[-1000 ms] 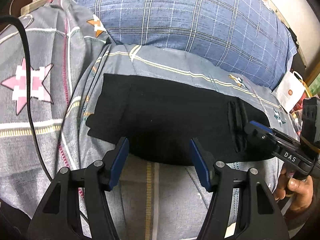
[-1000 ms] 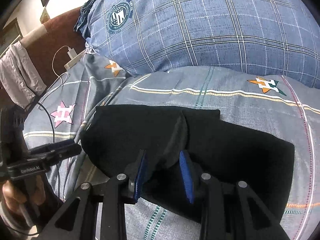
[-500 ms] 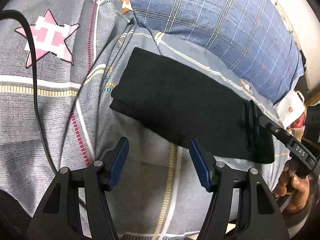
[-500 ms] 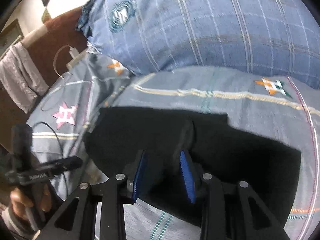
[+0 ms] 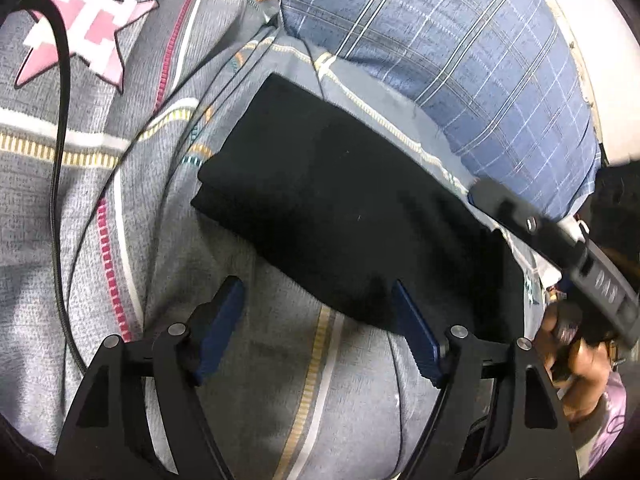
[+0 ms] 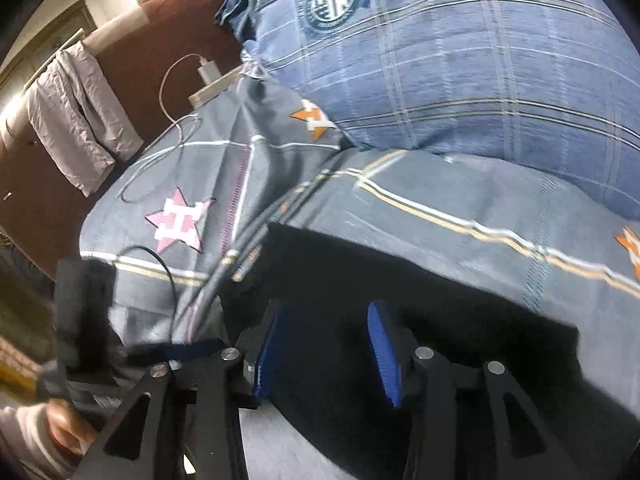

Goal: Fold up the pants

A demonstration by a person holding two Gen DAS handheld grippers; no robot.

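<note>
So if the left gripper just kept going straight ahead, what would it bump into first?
Most likely the pants. The left gripper is open, and the folded black cloth lies straight ahead of its fingertips, on the bedspread. Depth is hard to judge, so it might brush the bedspread first.

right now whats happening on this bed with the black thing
A person with a handheld gripper in each hand is folding black pants on a grey patterned bedspread, in front of a blue plaid pillow. The pants lie in a flat folded rectangle. The left gripper is open at their near edge, holding nothing. The right gripper is open over the pants' other end, not clamped on the cloth.
</note>
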